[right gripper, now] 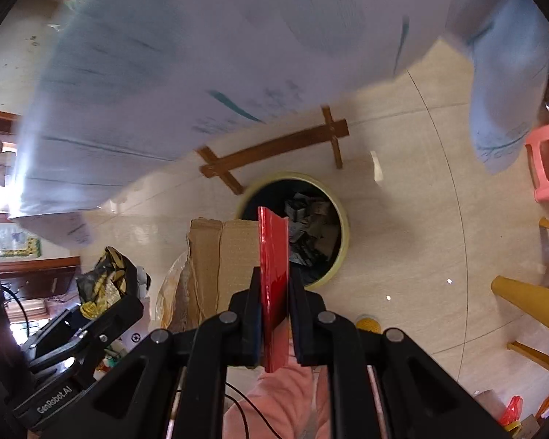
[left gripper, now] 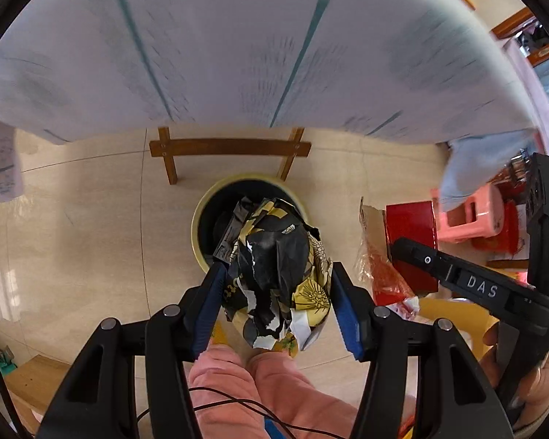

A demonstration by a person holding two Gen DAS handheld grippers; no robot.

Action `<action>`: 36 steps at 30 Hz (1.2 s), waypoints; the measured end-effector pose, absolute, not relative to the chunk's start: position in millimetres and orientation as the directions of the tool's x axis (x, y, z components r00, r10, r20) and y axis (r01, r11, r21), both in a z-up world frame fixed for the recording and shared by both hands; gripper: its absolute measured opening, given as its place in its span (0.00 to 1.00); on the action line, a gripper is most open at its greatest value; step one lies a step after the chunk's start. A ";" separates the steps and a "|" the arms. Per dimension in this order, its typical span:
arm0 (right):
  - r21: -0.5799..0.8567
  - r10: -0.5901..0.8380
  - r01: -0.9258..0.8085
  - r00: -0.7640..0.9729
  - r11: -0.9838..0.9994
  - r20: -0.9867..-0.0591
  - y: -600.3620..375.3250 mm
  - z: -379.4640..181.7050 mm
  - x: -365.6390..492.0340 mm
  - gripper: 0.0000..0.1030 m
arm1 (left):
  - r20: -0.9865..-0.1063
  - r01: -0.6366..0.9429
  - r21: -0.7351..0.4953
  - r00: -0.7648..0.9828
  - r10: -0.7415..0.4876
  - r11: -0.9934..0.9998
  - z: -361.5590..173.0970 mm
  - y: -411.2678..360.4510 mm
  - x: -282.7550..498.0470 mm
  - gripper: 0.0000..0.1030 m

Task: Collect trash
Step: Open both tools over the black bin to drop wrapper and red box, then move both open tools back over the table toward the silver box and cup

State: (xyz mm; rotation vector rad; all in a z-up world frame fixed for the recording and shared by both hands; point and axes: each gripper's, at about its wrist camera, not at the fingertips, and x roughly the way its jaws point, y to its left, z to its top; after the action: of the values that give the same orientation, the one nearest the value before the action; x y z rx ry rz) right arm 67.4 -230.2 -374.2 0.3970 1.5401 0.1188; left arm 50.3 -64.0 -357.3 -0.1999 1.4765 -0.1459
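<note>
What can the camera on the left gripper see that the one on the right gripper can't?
Only the left wrist view shows the left gripper from behind, its blue pads squeezing a black-and-yellow crumpled wrapper, with a red box off to the side.

Only the right wrist view shows the right gripper pinching a red card edge-on, plus a yellow chair.

Both show the round bin on the tiled floor, already holding scraps, the wooden table frame, the pink stool and the person's pink trousers.
</note>
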 end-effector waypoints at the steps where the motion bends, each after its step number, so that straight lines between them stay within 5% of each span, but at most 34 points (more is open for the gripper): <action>1: 0.325 0.325 0.190 0.031 0.927 -0.945 -231.6 -390.4 68.8 0.13 | -0.973 -0.020 -0.217 0.083 -0.215 0.976 -366.3 -65.7 52.4 0.54; 7: 0.331 0.342 0.244 -0.006 0.912 -0.940 -229.5 -455.4 77.2 0.25 | -0.977 0.024 -0.201 0.063 -0.202 0.979 -421.2 -74.8 69.5 0.57; 11: 0.384 0.407 0.259 -0.036 0.886 -0.913 -219.9 -485.8 81.9 0.44 | -0.979 0.020 -0.194 0.058 -0.195 0.981 -443.0 -71.3 76.6 0.61; 17: 0.373 0.394 0.241 -0.044 0.896 -0.918 -214.9 -486.6 79.8 0.45 | -0.979 0.009 -0.198 0.038 -0.199 0.980 -454.2 -64.7 76.7 0.71; 26: 0.335 0.340 0.160 -0.003 0.928 -0.940 -213.8 -431.5 77.5 0.45 | -0.974 0.008 -0.208 0.087 -0.208 0.978 -414.5 -51.5 69.2 0.76; 36: 0.403 0.397 0.083 0.081 0.911 -0.914 -203.9 -295.6 58.6 0.45 | -0.936 -0.067 -0.288 0.232 -0.266 0.955 -274.6 -25.9 40.6 0.84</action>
State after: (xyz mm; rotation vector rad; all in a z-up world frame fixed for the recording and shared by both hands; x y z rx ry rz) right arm 58.6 -203.9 -295.6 0.3977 1.4829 0.2446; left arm 40.6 -25.9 -274.6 -0.2924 1.3351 -0.1392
